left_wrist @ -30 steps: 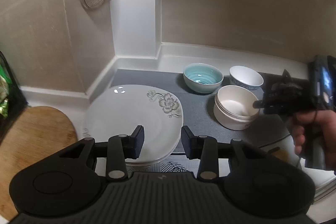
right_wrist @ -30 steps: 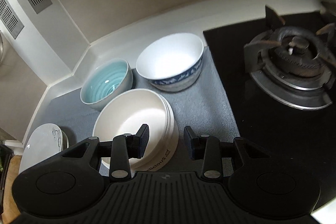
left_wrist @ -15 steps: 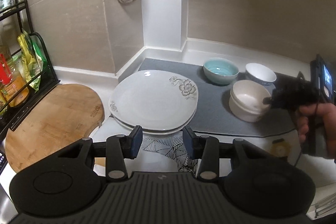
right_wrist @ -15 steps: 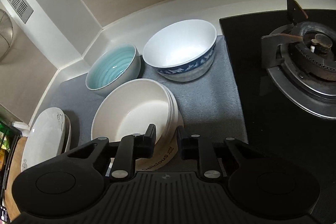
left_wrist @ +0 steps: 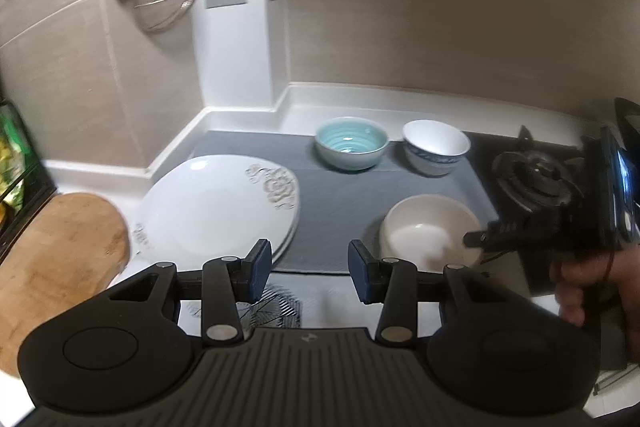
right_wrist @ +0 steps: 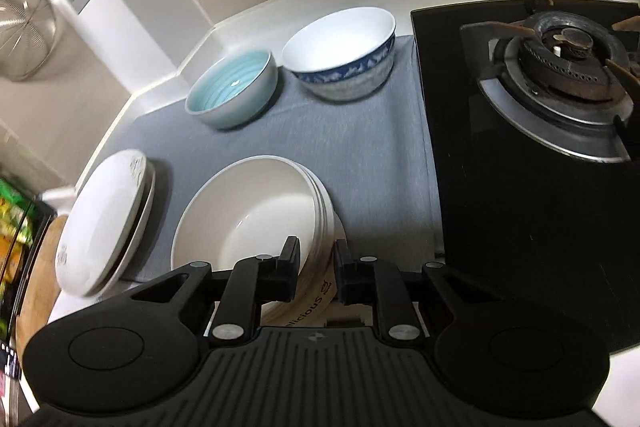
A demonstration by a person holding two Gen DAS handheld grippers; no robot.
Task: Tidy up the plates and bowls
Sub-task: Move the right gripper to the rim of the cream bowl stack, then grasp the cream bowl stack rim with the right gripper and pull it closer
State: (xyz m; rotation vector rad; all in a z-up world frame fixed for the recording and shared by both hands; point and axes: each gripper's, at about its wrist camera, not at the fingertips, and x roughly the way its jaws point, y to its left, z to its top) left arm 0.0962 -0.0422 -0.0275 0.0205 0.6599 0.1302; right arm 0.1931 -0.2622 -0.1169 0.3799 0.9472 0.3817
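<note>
Two stacked white plates (left_wrist: 216, 207), three stacked cream bowls (right_wrist: 248, 219), one teal bowl (right_wrist: 234, 91), one blue-patterned bowl (right_wrist: 344, 55).

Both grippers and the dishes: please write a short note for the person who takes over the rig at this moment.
Right gripper: fingers astride the near rim of the cream bowl stack, one inside, one outside, closed on it.
Left gripper: open, empty, above the counter's front edge, between the plates and the cream bowls.
On the grey mat: teal bowl and blue-patterned bowl at the back, apart; flowered plates stacked at the left.
Done: plates stacked, cream bowls nested.
Left: teal and blue-patterned bowls are single; probably group them.
</note>
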